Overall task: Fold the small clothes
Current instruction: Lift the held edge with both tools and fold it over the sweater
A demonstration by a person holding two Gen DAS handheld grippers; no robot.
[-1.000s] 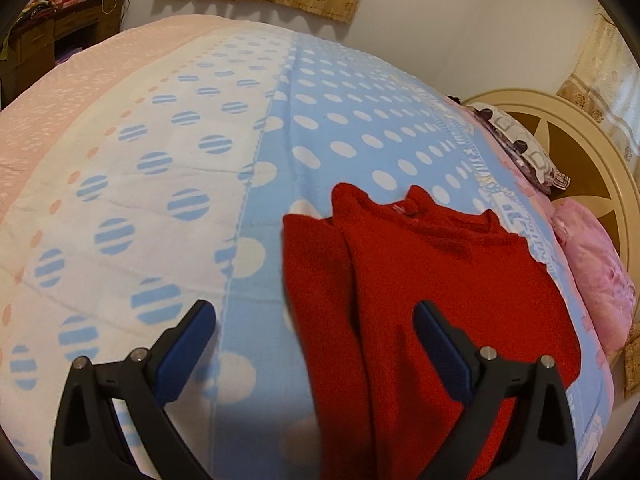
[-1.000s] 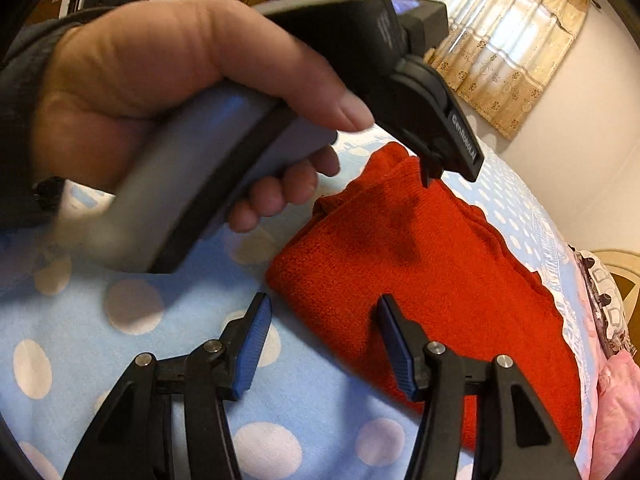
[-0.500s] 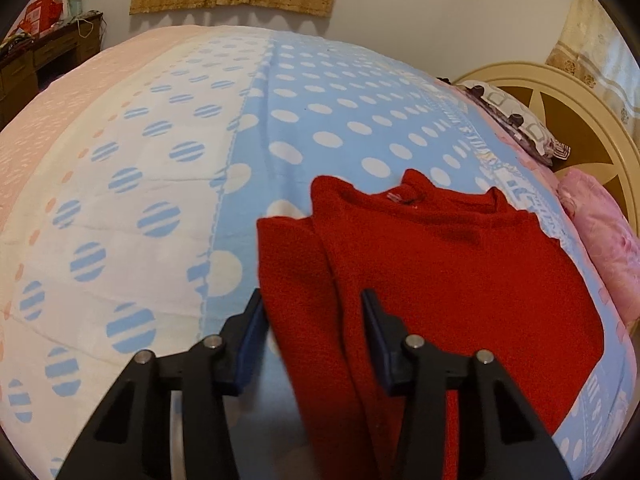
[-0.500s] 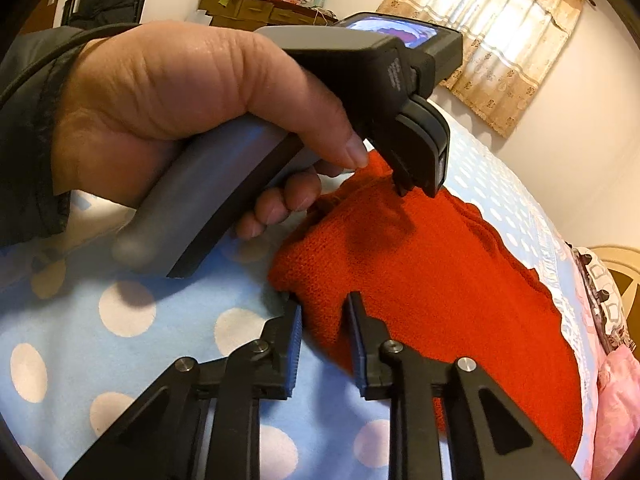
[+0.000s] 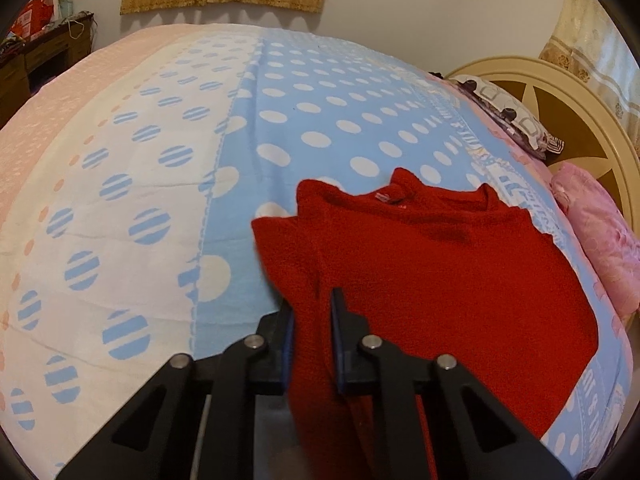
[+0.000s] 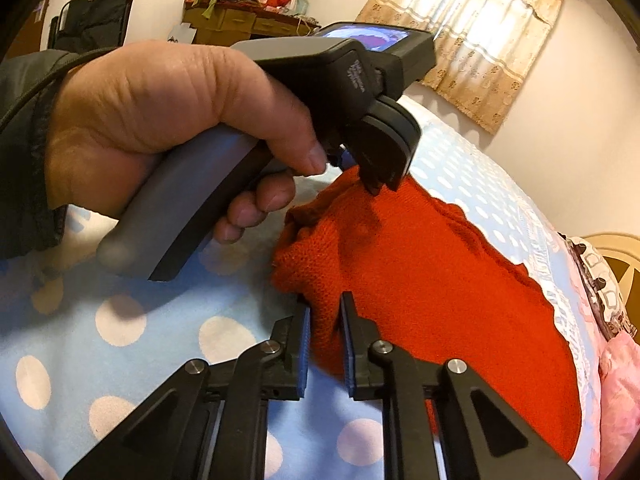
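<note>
One red sweater (image 5: 440,272) is spread on the polka-dot bed (image 5: 168,184), neck toward two pillows (image 5: 592,232) at the headboard. Two grippers are seen — the left gripper (image 5: 311,320) has its jaws clamped on a folded edge, the right gripper (image 6: 324,324) on a corner — one hand (image 6: 168,120) is visible.

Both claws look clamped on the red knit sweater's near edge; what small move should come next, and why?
Probably lift both claws together and carry the near edge toward the collar. The left claw and right claw each pinch the red knit sweater, which lies flat on the dotted blue blanket, one sleeve already folded in.
</note>
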